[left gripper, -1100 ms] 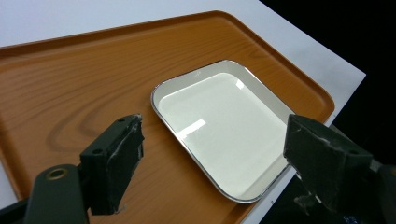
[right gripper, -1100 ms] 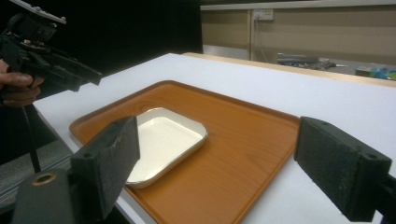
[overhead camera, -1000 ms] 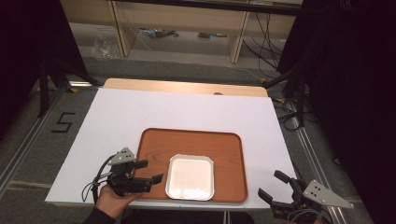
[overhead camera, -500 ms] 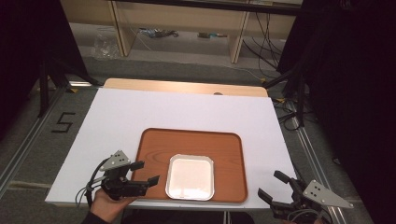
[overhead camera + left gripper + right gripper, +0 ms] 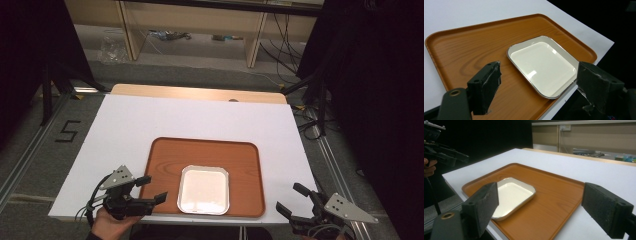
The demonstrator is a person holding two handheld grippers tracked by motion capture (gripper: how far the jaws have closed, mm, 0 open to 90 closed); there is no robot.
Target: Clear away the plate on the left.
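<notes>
Starting at the left of the high view, we saw the left gripper (image 5: 150,189) held low at the table's (image 5: 200,120) near edge, its jaws spread apart with nothing between them, pointing right toward the tray (image 5: 207,157). A hand (image 5: 112,225) gripped it from below, and its cable looped off the table edge beside it. One jaw tip reached over the tray's near left corner; we could not tell whether it touched the rim. In the left gripper view, the two black jaws rose from the bottom with the tray (image 5: 474,47) and the plate (image 5: 542,65) showing in the wide gap between them. Next came the tray itself, a brown wood-grain one lying flat on the white table, near its front edge. On it lay the plate (image 5: 204,190), white, square with rounded corners and empty, sitting toward the tray's near side and roughly midway across. Farther right, past the tray and just off the table's near right corner, we saw the right gripper (image 5: 294,202), its jaws likewise wide apart and holding nothing, well clear of the tray. In the right gripper view the tray (image 5: 554,195) and plate (image 5: 511,193) lay between its jaws, with the left gripper (image 5: 459,157) at the far left.
</notes>
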